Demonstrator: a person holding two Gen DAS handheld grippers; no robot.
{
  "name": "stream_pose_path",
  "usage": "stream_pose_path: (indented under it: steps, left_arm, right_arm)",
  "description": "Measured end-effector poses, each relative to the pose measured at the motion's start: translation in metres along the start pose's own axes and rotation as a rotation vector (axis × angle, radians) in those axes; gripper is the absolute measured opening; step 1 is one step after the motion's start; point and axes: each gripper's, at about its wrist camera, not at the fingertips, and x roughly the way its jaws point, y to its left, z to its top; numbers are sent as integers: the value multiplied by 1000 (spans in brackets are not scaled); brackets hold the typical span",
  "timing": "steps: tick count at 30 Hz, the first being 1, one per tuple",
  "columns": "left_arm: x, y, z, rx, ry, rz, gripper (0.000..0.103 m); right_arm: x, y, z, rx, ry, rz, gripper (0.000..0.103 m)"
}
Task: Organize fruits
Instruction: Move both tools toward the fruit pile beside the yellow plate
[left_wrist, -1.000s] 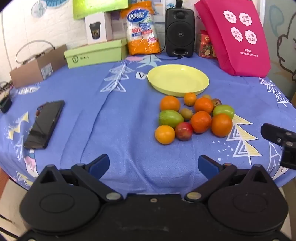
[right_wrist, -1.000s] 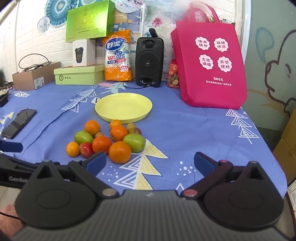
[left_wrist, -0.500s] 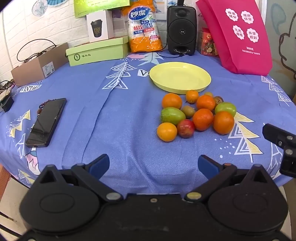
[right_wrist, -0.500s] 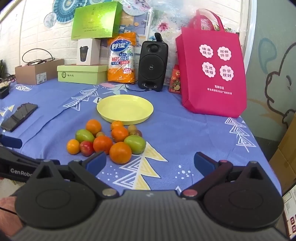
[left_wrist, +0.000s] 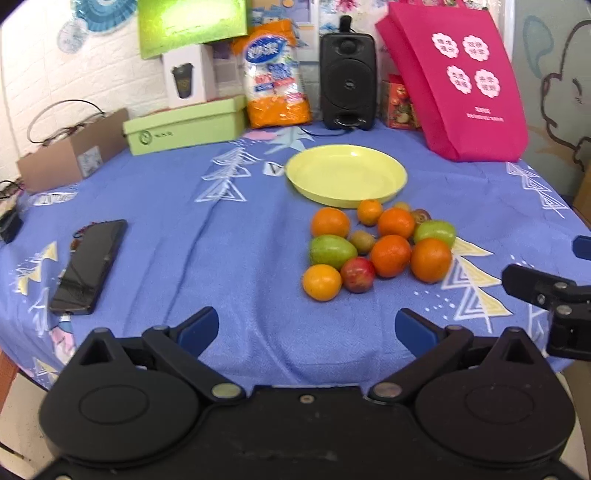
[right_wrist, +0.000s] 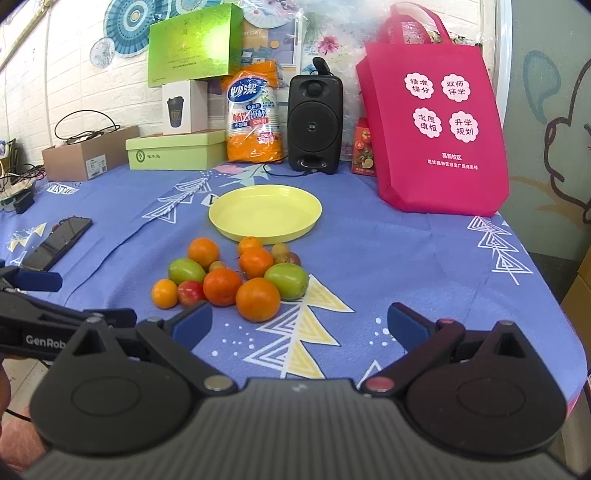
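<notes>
A pile of fruit (left_wrist: 380, 243) lies on the blue tablecloth: several oranges, two green mangoes, a red apple (left_wrist: 357, 274) and small brown fruits. It also shows in the right wrist view (right_wrist: 236, 275). An empty yellow plate (left_wrist: 347, 175) (right_wrist: 265, 214) sits just behind the pile. My left gripper (left_wrist: 306, 325) is open and empty, near the table's front edge, short of the fruit. My right gripper (right_wrist: 299, 321) is open and empty, in front of the pile and to its right. Its finger shows at the right edge of the left wrist view (left_wrist: 535, 288).
A black phone (left_wrist: 90, 266) lies on the left. At the back stand a black speaker (left_wrist: 348, 79), a pink bag (left_wrist: 458, 85), an orange cup pack (left_wrist: 275, 75), green boxes (left_wrist: 184, 125) and a cardboard box (left_wrist: 70, 155). The table edge is close on the right (right_wrist: 546, 295).
Both grippers have drawn slightly closer to the table and tilted up a little. Both stayed open and the fruit has not moved.
</notes>
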Motion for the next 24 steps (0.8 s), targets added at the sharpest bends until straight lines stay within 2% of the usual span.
stream_pose_path:
  steps: [3, 7, 12, 24]
  left_arm:
    - [2, 1, -1, 4, 4, -18, 103]
    - [5, -1, -2, 18, 8, 0, 103]
    - [7, -2, -2, 32, 14, 20, 103]
    - [17, 7, -3, 3, 46, 16, 103]
  right_arm:
    - [-1, 1, -2, -7, -14, 6, 103]
    - [-3, 4, -4, -42, -30, 13, 103]
    - [0, 4, -5, -51, -24, 21, 103]
    - [5, 6, -8, -56, -8, 54, 103]
